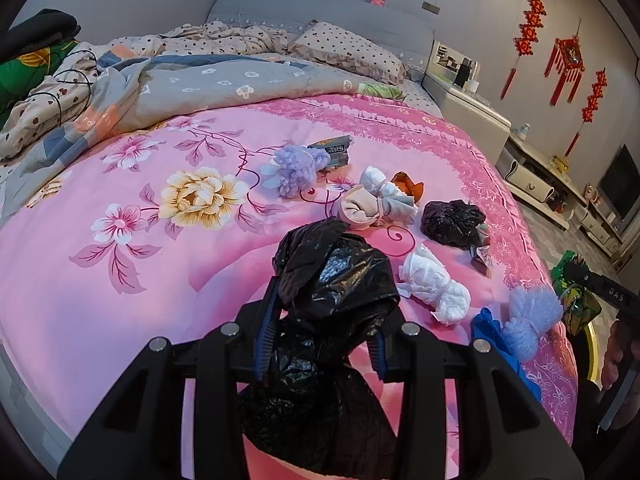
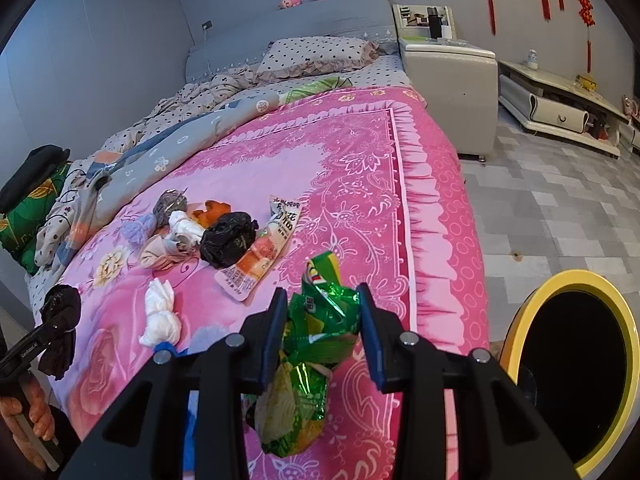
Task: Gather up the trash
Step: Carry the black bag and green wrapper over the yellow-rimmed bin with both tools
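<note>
My left gripper [image 1: 326, 320] is shut on a crumpled black plastic bag [image 1: 332, 280] and holds it above the pink bedspread [image 1: 120, 300]; it also shows in the right wrist view [image 2: 60, 320]. My right gripper [image 2: 324, 320] is shut on a green snack wrapper [image 2: 316, 340] near the bed's right edge. A yellow-rimmed trash bin [image 2: 576, 360] stands on the floor to the right. On the bed lie a white tissue wad [image 1: 436, 284], another black bag [image 1: 452, 218], purple pompoms [image 1: 296, 166], rolled socks [image 1: 376, 200] and an orange snack packet [image 2: 260, 256].
A grey quilt [image 1: 180, 84] and dotted pillow [image 1: 348, 50] lie at the head of the bed. A white nightstand [image 2: 448, 80] and a low TV cabinet [image 2: 560, 108] stand along the right wall. Grey tiled floor [image 2: 560, 208] lies beside the bed.
</note>
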{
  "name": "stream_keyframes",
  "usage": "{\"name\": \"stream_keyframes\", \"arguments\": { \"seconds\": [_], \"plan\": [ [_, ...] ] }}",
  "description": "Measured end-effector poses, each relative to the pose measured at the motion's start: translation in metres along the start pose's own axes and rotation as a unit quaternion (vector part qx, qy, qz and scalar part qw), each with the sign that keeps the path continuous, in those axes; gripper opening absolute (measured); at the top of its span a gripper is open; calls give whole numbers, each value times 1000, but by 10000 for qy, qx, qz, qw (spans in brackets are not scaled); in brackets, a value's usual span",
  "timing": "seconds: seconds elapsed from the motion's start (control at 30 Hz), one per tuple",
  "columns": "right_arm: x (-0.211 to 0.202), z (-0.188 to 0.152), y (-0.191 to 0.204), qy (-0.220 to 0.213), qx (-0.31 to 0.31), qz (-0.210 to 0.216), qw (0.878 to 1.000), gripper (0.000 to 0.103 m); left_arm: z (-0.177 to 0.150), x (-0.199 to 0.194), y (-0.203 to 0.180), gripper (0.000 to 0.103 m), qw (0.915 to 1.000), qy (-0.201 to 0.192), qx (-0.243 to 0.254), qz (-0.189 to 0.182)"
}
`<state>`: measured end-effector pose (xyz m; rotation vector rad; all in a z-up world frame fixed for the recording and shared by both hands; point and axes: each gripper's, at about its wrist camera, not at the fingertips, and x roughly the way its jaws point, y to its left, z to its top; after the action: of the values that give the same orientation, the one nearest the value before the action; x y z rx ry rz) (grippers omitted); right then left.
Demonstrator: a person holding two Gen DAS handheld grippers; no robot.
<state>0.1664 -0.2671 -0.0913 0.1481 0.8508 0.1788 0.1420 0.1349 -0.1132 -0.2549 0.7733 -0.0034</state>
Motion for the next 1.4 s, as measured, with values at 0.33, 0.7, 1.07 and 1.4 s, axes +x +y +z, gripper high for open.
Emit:
{"name": "stream_keyframes", "arguments": {
  "seconds": [0.33,0.7,1.07,1.4],
  "plan": [
    [-52,5,-4,98,100,258,9996,33,1,-21,-42,36,9988,16,291,-396],
    [-102,18,-28,-210,147,270,9993,33,16,-42,-107,36,9946,-96,703,-754],
    [-133,22,-60,-515,277,174,9981,33,28,-47,-181,37,9862,-121,1104,-1225],
    [-155,27,-99,-751,504,-17,9959,33,28,-37,-248,37,9753,24,1394,-1712]
  ]
}}
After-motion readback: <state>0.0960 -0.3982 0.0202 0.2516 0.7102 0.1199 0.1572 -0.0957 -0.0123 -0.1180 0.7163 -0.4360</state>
